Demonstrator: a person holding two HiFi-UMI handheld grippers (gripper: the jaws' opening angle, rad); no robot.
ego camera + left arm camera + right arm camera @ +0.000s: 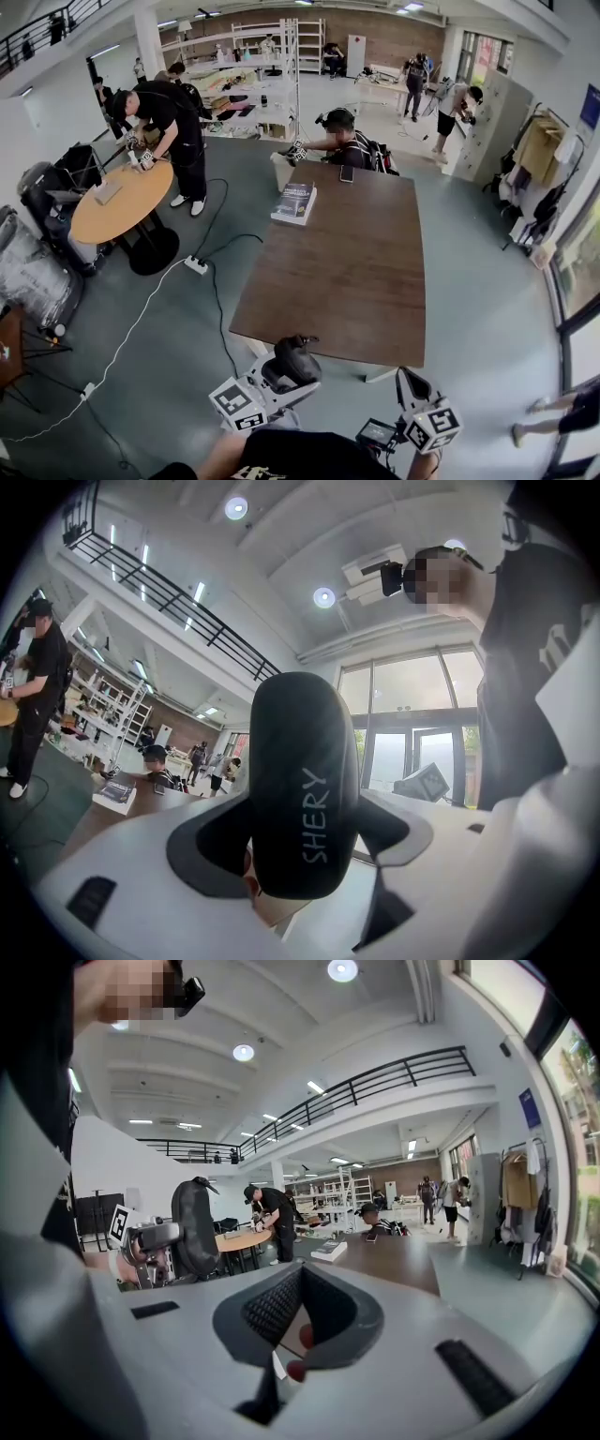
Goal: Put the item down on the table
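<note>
My left gripper [281, 375] is shut on a black oblong item [292, 360] that stands upright between its jaws, just in front of the near edge of the long brown table [356, 281]. In the left gripper view the item [305, 780] fills the middle and bears the white word SHERY. The left gripper [302, 878] clamps its lower part. My right gripper [413, 382] hangs to the right, below the table's near right corner. Its jaws are shut and empty. The right gripper view shows the right gripper [300, 1321] with pads together and the held item [194, 1225] at left.
A book [294, 202] and a phone [346, 173] lie at the table's far end, where a person [349, 141] sits. A round orange table [117, 202] with another person stands at left. A power strip [195, 265] and cables cross the floor.
</note>
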